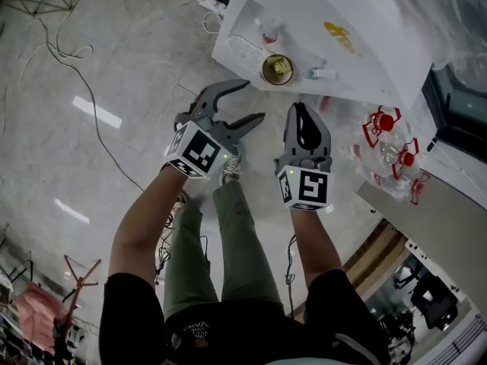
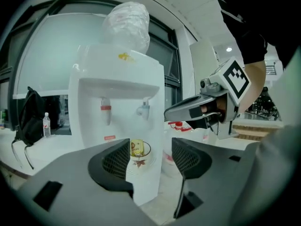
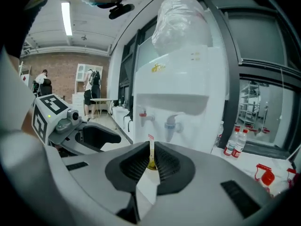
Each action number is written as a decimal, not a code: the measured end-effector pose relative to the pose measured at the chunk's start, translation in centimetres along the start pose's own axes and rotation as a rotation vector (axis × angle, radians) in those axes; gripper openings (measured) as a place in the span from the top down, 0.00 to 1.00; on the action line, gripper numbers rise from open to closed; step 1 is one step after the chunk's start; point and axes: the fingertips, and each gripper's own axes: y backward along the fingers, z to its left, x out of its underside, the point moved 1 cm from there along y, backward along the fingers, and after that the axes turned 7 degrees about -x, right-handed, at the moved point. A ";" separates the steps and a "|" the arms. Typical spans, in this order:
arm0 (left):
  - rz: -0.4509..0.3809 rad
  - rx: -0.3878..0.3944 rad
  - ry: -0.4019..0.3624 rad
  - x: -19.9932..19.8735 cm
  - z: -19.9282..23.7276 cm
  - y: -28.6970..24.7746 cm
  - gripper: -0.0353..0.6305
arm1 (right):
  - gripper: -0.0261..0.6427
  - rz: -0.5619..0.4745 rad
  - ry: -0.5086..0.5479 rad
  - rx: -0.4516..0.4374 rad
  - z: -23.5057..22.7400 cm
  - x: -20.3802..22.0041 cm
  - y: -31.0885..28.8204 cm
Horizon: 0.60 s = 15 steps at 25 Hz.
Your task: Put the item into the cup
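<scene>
Yellow packet [image 1: 278, 66] sits in the cup [image 1: 264, 69] on the water dispenser [image 1: 358, 21], so I judge it done. Left claw [image 1: 255, 99] gapes wide, empty; right claw [image 1: 301, 112] nearly closed, holding nothing, both apart from it.

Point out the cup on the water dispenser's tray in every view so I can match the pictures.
Head view: the cup sits top centre, on the water dispenser.
Left gripper view: low centre, seen through the gap between the open jaws.
Right gripper view: low centre, only a yellowish sliver between the nearly closed jaws.
Shared landmark: the dispenser's blue tap, visible in all three.
</scene>
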 end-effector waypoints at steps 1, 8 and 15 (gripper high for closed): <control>-0.005 -0.001 -0.003 -0.7 -0.2 0.9 0.52 | 0.89 -0.011 -0.012 0.012 0.3 -0.5 0.8; -0.058 -0.021 -0.020 -6.3 -2.1 7.1 0.75 | 0.89 -0.064 -0.066 0.069 2.3 -3.2 6.4; -0.098 -0.038 -0.053 -12.7 -5.0 12.7 0.87 | 0.89 -0.097 -0.117 0.103 3.6 -5.6 12.5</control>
